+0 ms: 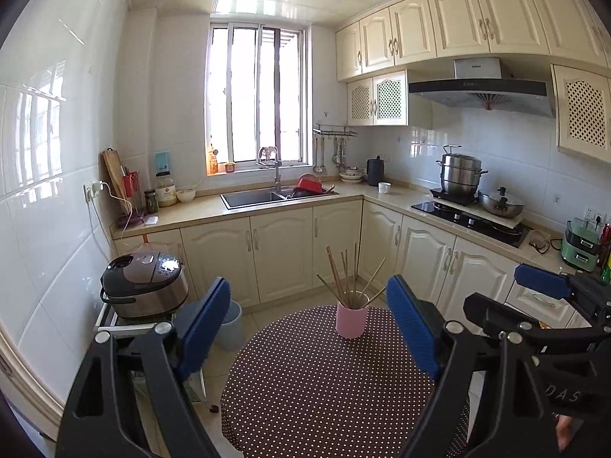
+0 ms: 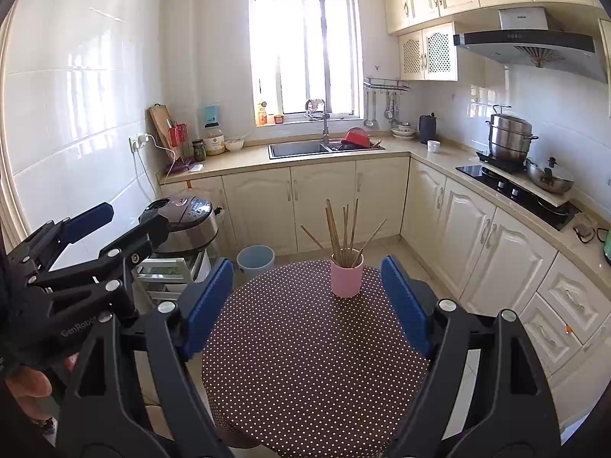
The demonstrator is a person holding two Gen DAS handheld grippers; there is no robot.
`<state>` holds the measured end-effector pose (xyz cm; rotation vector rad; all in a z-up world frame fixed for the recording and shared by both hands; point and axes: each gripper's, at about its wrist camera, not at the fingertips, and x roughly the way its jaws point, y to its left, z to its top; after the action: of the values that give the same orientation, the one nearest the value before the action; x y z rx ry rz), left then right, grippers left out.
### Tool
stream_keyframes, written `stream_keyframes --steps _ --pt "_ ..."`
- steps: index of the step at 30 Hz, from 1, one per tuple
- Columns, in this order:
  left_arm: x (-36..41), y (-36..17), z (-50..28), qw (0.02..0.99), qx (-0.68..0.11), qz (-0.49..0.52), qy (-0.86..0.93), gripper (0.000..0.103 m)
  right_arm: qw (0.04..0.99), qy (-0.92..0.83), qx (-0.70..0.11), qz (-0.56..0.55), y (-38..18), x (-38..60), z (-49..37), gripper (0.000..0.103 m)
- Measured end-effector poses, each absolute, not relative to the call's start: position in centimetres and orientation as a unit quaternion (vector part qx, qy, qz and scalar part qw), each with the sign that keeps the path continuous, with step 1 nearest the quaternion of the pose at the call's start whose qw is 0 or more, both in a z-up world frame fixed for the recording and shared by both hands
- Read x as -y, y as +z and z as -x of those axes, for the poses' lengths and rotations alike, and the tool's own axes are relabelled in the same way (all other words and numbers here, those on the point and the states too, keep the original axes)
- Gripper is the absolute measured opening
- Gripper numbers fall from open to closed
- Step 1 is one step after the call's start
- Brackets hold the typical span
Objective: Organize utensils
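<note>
A pink cup (image 1: 351, 319) (image 2: 346, 278) stands upright at the far side of a round table with a brown polka-dot cloth (image 1: 305, 389) (image 2: 305, 362). Several wooden chopsticks (image 1: 345, 274) (image 2: 343, 229) stand fanned out in the cup. My left gripper (image 1: 309, 328) is open and empty, held above the near part of the table, short of the cup. My right gripper (image 2: 307, 301) is open and empty, also short of the cup. The right gripper shows at the right edge of the left wrist view (image 1: 508, 290), and the left gripper at the left edge of the right wrist view (image 2: 126, 217).
A rice cooker (image 1: 143, 284) (image 2: 187, 221) sits on a small rack left of the table, with a blue bin (image 2: 255, 261) beside it. Cream cabinets, a sink (image 1: 252, 197) and a stove with pots (image 1: 477, 206) run along the back and right.
</note>
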<state>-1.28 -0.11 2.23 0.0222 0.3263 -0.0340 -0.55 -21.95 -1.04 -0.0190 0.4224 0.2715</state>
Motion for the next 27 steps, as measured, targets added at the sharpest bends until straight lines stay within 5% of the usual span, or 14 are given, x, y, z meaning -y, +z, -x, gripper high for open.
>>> stream_keyframes --steps 27 --pt "0.37 2.06 1.2 0.987 -0.16 -0.015 -0.018 0.082 0.967 0.134 -0.215 0.007 -1.31 22.88 0.14 0.079"
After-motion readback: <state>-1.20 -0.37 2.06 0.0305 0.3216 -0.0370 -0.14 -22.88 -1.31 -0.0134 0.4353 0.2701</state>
